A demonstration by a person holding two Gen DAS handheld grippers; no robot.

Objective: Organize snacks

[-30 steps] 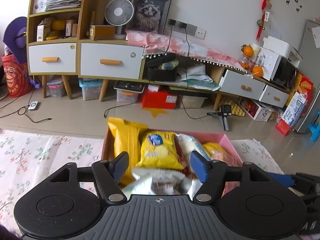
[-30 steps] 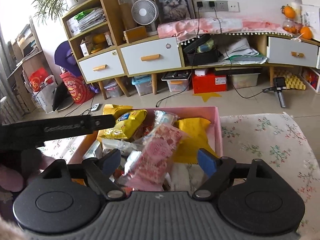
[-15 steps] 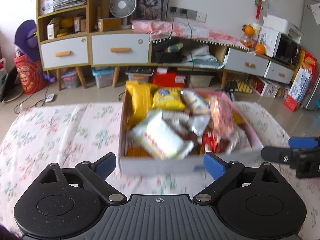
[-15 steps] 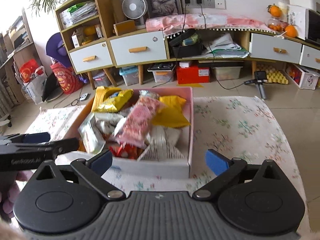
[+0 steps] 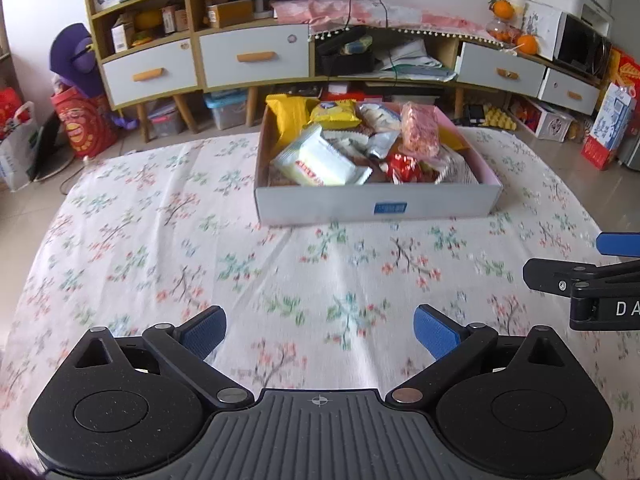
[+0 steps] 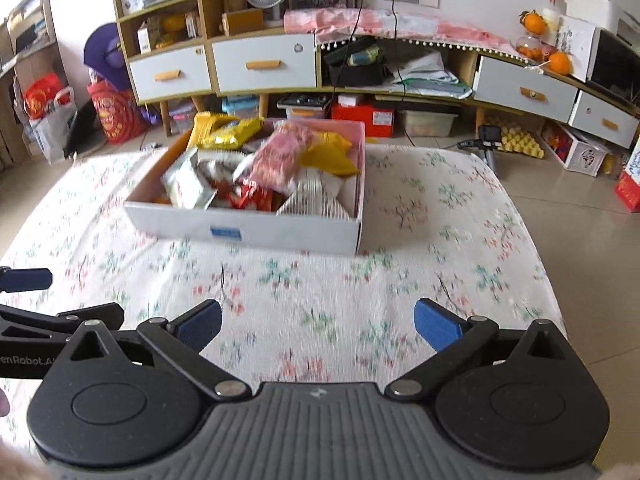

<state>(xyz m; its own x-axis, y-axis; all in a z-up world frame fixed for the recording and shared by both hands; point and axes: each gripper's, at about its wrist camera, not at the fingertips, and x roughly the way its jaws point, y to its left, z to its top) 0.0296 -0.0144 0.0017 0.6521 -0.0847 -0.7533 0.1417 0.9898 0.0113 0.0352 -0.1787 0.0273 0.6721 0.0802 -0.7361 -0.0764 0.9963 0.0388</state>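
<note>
Left wrist view: left tongs [image 5: 320, 332] still spreading, already wide, nothing between them. Ahead of them, well apart, snack box [image 5: 376, 204] on the floral-cloth bench [image 5: 160, 240], packed with packets: yellow bag [image 5: 335, 114], white wrapper [image 5: 320, 158], pink bag [image 5: 419, 134]. Bare cloth between tongs and box. Right tongs' arm [image 5: 580, 280] at right edge.

Right wrist view: right tongs [image 6: 318, 326] wide, empty. Box [image 6: 244, 232] ahead and left, long axis across the view; bench edge right of it.
</note>
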